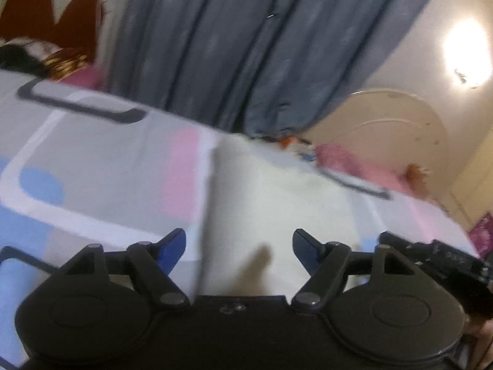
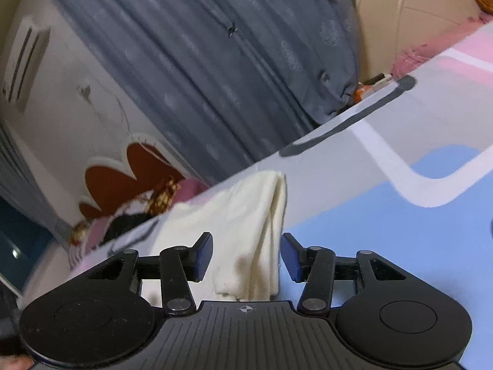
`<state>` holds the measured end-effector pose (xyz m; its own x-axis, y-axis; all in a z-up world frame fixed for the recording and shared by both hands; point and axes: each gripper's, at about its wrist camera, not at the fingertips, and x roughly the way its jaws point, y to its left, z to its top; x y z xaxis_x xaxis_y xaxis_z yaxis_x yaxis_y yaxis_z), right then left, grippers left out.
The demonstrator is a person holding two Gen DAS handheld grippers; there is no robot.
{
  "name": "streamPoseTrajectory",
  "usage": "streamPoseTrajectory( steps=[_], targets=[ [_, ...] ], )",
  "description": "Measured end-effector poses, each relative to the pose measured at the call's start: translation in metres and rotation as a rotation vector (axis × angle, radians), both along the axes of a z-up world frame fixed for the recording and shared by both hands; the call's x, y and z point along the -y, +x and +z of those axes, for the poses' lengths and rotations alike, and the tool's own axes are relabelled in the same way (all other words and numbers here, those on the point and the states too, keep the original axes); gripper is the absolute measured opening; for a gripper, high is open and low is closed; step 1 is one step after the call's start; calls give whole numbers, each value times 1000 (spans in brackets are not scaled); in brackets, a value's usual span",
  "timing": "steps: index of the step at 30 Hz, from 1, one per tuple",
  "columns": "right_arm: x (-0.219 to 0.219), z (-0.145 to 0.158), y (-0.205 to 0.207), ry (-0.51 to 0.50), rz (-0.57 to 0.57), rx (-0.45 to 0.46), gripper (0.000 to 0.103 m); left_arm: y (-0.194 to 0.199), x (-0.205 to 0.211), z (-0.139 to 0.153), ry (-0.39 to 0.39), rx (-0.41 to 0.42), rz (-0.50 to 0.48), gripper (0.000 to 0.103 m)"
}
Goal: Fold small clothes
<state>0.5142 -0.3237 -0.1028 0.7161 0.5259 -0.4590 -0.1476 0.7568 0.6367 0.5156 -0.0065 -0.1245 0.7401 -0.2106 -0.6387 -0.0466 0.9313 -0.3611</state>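
Currently both tongs stand apart, gripping nothing: left gripper point(image 1: 238, 242), right gripper point(image 2: 246, 254). White garment point(image 2: 246, 215) lies folded lengthwise on the bedsheet point(image 2: 400, 231), running toward its far edge. Next, judged: pinch both layers squarely, keep edges aligned, press crease flat.

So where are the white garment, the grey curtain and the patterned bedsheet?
white garment point(image 2: 246, 215): right wrist view, middle of the folded cloth.
grey curtain point(image 2: 200, 61): right wrist view, a middle pleat.
patterned bedsheet point(image 2: 385, 231): right wrist view, bare blue patch.
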Motion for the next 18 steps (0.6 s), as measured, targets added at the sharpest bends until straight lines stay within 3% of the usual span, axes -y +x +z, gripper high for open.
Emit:
streamPoseTrajectory(
  steps=[4,6,12,18],
  targets=[
    [-27,-8,15,-28,66,-31,49,0,-14,-9,-10,-2,31,71],
    [-38,-10,22,-95,70,-62,49,-4,-15,-9,3,-21,26,71],
    [-39,-27,6,-30,84,-110,49,-5,-16,-27,35,-56,-33,71],
    [-43,-24,10,-35,85,-78,48,-7,-18,-29,29,-26,-34,71]
  ],
)
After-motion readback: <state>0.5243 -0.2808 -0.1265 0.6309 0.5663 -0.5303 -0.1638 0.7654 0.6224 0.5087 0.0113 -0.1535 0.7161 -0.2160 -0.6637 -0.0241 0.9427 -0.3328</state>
